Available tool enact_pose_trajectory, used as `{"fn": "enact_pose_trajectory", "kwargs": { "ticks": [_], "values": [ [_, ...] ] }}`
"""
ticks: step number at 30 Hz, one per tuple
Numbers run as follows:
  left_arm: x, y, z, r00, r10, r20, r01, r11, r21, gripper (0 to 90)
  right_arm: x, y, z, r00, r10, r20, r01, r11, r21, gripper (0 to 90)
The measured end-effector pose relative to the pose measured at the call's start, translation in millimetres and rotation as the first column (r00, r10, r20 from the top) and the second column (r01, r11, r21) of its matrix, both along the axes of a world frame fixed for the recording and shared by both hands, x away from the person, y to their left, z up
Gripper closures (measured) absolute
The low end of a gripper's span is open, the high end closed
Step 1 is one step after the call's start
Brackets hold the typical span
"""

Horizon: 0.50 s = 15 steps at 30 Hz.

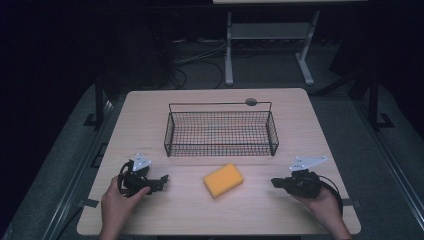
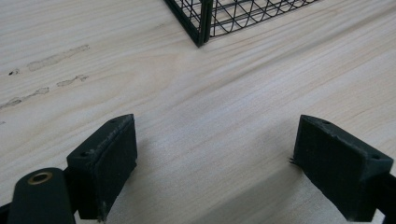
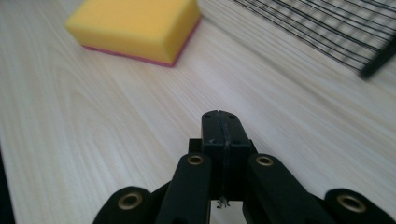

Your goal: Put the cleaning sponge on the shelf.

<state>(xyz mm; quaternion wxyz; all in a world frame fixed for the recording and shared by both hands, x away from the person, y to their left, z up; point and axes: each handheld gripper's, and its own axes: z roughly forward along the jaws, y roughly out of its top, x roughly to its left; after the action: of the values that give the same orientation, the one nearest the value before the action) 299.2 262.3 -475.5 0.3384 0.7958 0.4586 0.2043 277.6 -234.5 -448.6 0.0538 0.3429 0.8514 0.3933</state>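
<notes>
The desk (image 1: pixel 150 115) is a pale wood-grain top, and both tools rest low over its near part, one at each side. In the left gripper view some faint scuff marks (image 2: pixel 51 58) lie on the wood, off to the left of that tool's jaws.

The wire basket (image 1: pixel 221 131) — black mesh, rectangular, open at the top — stands on the desk beyond both tools and roughly midway between them. From the left tool (image 2: pixel 215 158) one corner of it (image 2: pixel 201 23) shows ahead and well apart; from the right tool (image 3: pixel 220 128) its mesh wall (image 3: pixel 327 28) runs ahead and to the right, blurred.

The yellow sponge (image 1: pixel 223 180) lies flat on the desk between the two tools, nearer than the basket and touching neither tool. In the right gripper view it (image 3: pixel 135 28) sits ahead and to the left of the jaws, well clear of them, with a thin pink layer along its underside.

The left tool (image 1: pixel 159 181), held in the person's left hand (image 1: pixel 117 205), has its jaws spread wide with bare wood between them. The right tool (image 1: pixel 276 182), held in the right hand (image 1: pixel 325 207), has its jaws pressed together — nothing between them.
</notes>
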Motion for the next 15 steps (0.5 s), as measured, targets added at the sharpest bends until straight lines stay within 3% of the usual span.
{"fn": "enact_pose_trajectory", "kwargs": {
  "ticks": [15],
  "values": [
    [0.0,0.0,0.0,1.0000,0.000,0.000,0.000,1.0000,0.000,12.6,2.0,38.4,3.6,0.9951,0.098,0.008,-0.098,0.995,0.017,89.8]
  ]
}}
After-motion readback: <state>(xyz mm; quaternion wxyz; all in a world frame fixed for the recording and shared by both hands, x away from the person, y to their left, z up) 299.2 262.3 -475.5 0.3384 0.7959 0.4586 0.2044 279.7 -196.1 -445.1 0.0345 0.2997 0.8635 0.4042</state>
